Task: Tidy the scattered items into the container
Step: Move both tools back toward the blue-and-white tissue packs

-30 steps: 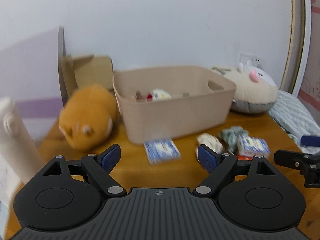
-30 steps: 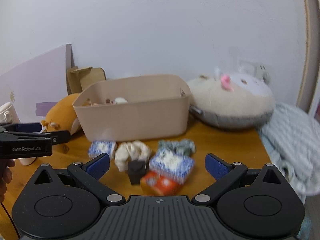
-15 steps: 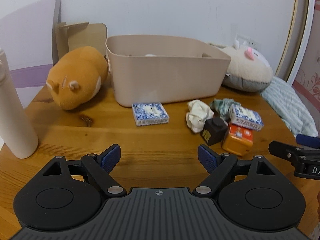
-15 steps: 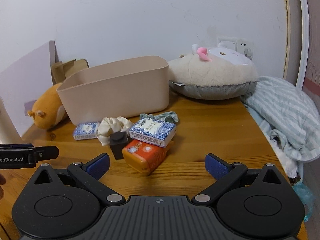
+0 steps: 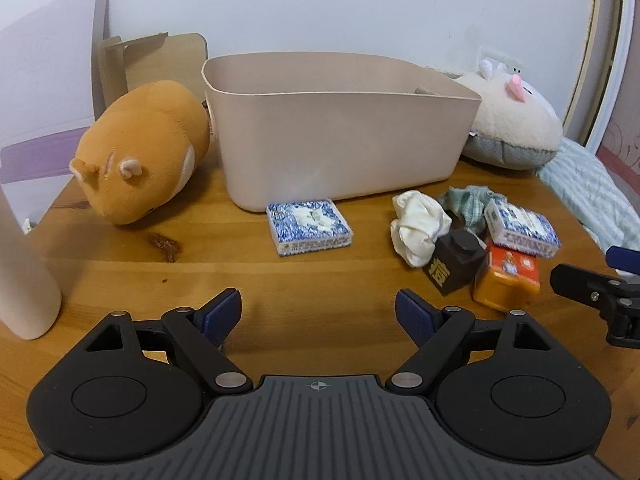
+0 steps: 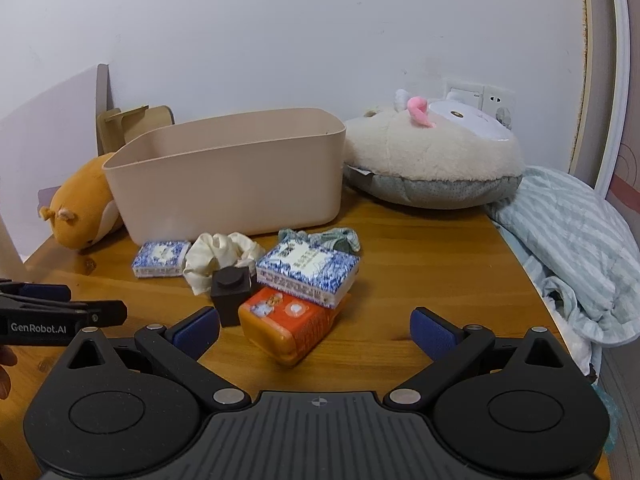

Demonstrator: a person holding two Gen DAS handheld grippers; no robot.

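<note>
A beige plastic bin (image 5: 340, 136) (image 6: 232, 176) stands at the back of the wooden table. In front of it lie a blue-white tissue pack (image 5: 309, 226) (image 6: 160, 258), a cream cloth (image 5: 418, 228) (image 6: 218, 254), a green cloth (image 5: 466, 202) (image 6: 332, 238), a black block (image 5: 454, 266) (image 6: 232, 290), an orange pack (image 5: 508, 280) (image 6: 290, 320) and a second blue-white pack (image 5: 522, 228) (image 6: 308, 268) resting on it. My left gripper (image 5: 318, 316) is open and empty, just short of the first tissue pack. My right gripper (image 6: 314, 330) is open and empty, with the orange pack just ahead between its fingers.
An orange hamster plush (image 5: 140, 152) lies left of the bin. A cream plush (image 6: 432, 160) lies right of it. A white bottle (image 5: 24, 280) stands at the near left. A striped blanket (image 6: 572, 248) hangs past the table's right edge. Cardboard (image 5: 160, 60) leans on the wall.
Both grippers have dropped lower and moved in closer to the scattered items. The bin's inside is now hidden behind its wall. Both stay open and empty.
</note>
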